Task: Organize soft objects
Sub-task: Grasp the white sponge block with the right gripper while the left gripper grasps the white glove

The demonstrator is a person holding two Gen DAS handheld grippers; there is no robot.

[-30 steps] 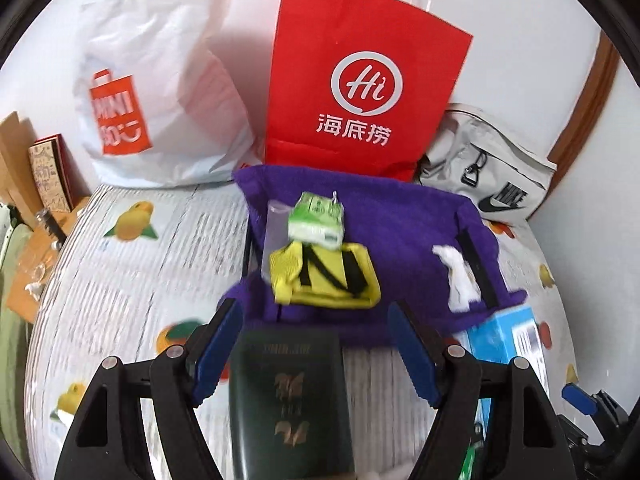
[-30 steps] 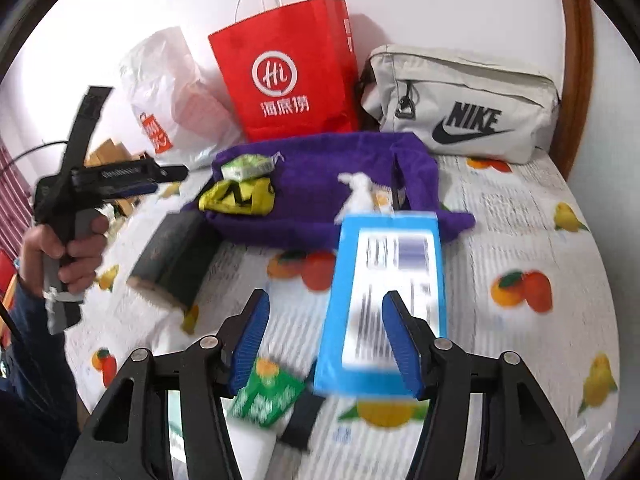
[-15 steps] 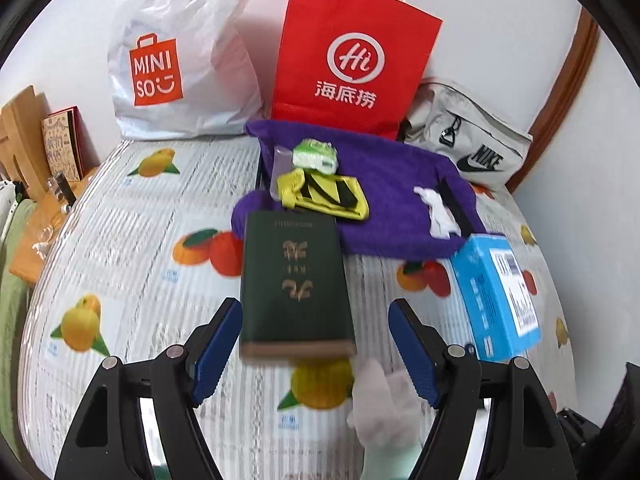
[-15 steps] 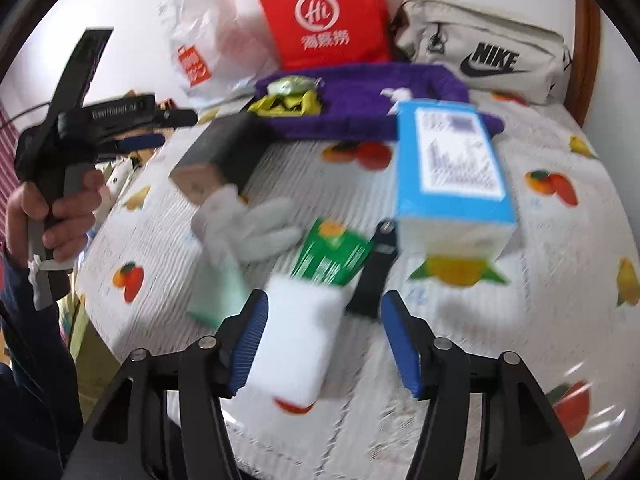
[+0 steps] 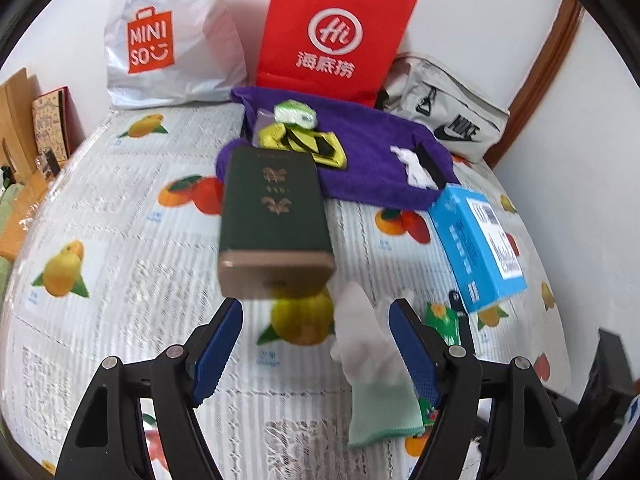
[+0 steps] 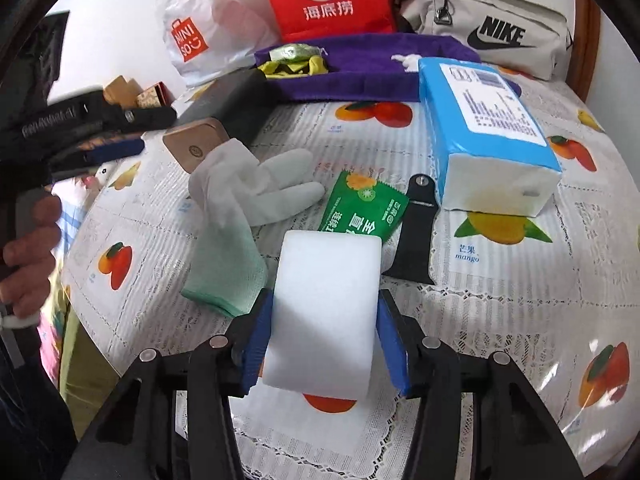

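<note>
A white foam block (image 6: 326,312) lies on the fruit-print tablecloth between the blue pads of my right gripper (image 6: 324,340); the pads touch both its sides. A white glove with a green cuff (image 6: 240,216) lies left of it and also shows in the left wrist view (image 5: 374,372), partly between the fingers of my left gripper (image 5: 316,354), which is open and empty above the cloth. A purple cloth (image 5: 368,152) at the back holds a yellow pouch (image 5: 304,144), a green packet (image 5: 294,112) and a white scrap (image 5: 414,166).
A dark green box (image 5: 274,220) stands mid-table, a blue tissue pack (image 6: 488,128) to the right. A green sachet (image 6: 362,208) and black strap (image 6: 418,232) lie by the block. A red bag (image 5: 332,36), white Miniso bag (image 5: 168,40) and Nike pouch (image 6: 492,28) line the wall.
Both grippers pulled back toward the table's near edge. My right gripper came down around the white foam block and its jaws closed onto it. The left stayed open.
</note>
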